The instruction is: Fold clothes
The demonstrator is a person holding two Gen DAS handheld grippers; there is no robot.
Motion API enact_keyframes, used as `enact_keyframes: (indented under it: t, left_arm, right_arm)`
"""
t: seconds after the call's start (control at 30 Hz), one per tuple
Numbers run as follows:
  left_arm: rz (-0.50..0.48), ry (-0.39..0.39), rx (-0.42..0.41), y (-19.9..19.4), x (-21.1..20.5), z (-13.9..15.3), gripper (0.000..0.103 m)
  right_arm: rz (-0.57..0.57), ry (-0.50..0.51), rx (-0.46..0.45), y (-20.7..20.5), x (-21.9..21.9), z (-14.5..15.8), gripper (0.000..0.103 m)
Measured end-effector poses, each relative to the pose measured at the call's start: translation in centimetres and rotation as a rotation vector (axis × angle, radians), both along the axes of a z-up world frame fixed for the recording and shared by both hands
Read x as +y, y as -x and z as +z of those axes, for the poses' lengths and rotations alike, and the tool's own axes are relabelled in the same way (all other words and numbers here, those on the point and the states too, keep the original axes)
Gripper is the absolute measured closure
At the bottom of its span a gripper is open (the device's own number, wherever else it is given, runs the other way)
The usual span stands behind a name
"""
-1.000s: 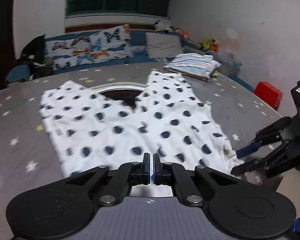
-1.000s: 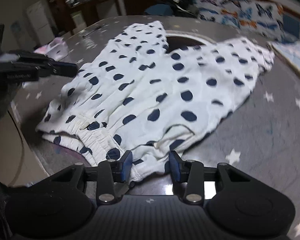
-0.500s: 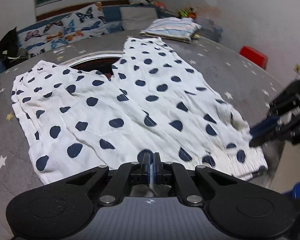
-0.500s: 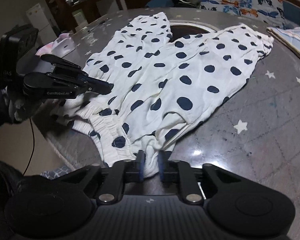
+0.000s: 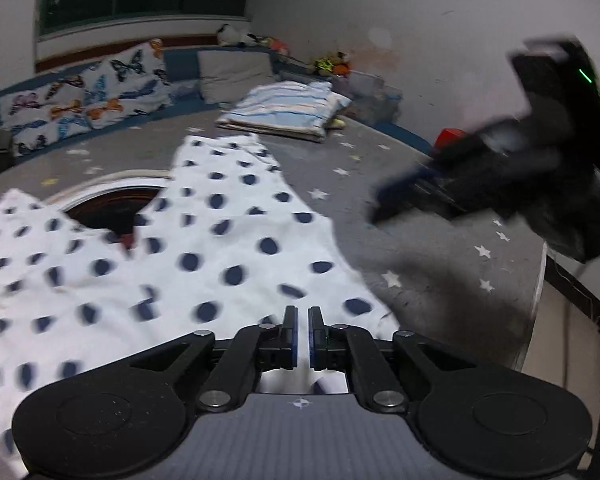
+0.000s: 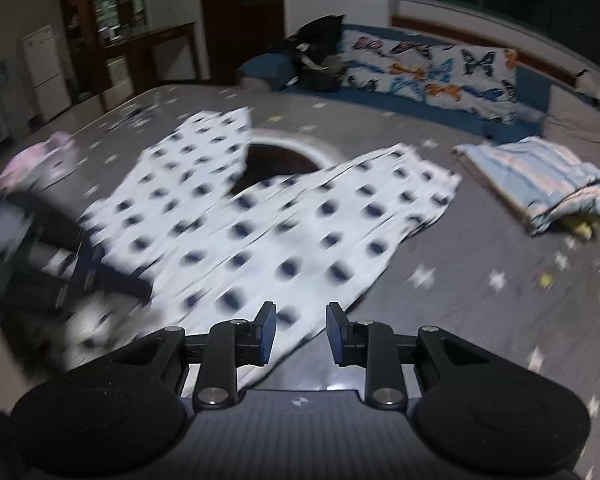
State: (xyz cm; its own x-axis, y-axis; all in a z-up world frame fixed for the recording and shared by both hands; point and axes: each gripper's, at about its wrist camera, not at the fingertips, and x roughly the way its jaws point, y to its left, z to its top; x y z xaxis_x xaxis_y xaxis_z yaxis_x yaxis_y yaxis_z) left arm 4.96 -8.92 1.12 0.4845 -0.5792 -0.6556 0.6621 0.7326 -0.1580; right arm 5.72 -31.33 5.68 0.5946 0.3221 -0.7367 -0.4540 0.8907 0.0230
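The right gripper, which pinched the waistband half a second ago, now has its fingers spread and holds nothing. The left gripper keeps its fingers pinching the trousers, spread flat on the desk; the waist looks only half-held.

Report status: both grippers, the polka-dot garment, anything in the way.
Left gripper shut on polka-dot garment at its near edge. Right gripper open, raised over the garment's edge. Garment spread on grey star-print table. Folded striped cloth off to the side, not blocking.
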Motion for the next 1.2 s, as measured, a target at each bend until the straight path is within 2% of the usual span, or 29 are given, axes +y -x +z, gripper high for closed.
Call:
enact_keyframes:
  t: [0.13,0.23,0.4,0.6,0.97,1.2]
  left_arm:
    - [-0.041,0.022,0.036,-0.8,-2.1,-1.1,0.097]
    - [-0.084,0.043,0.06,-0.8,-3.0,-1.7,0.097]
    - [-0.11,0.053,0.096,-1.0,-3.3,-2.4,0.097]
    - [-0.137,0.064,0.139,-1.2,-3.5,-3.2,0.097]
    - [-0.16,0.081,0.168,-1.6,-3.5,-3.9,0.097]
    - [-0.143,0.082,0.154,-1.1,-3.6,-3.9,0.094]
  right_arm:
    - [-0.044,-0.009,-0.013,-4.8,-1.0,-0.7,0.076]
    - [-0.075,-0.018,-0.01,-8.9,-1.3,-1.6,0.071]
    - [-0.127,-0.007,0.0,-15.5,-2.1,-3.9,0.071]
    - [-0.186,-0.015,0.022,-21.3,-3.1,-6.3,0.071]
    - [-0.267,0.031,-0.024,-25.9,-4.1,-7.7,0.071]
    - [-0.25,0.021,-0.042,-25.4,-4.6,-5.9,0.07]
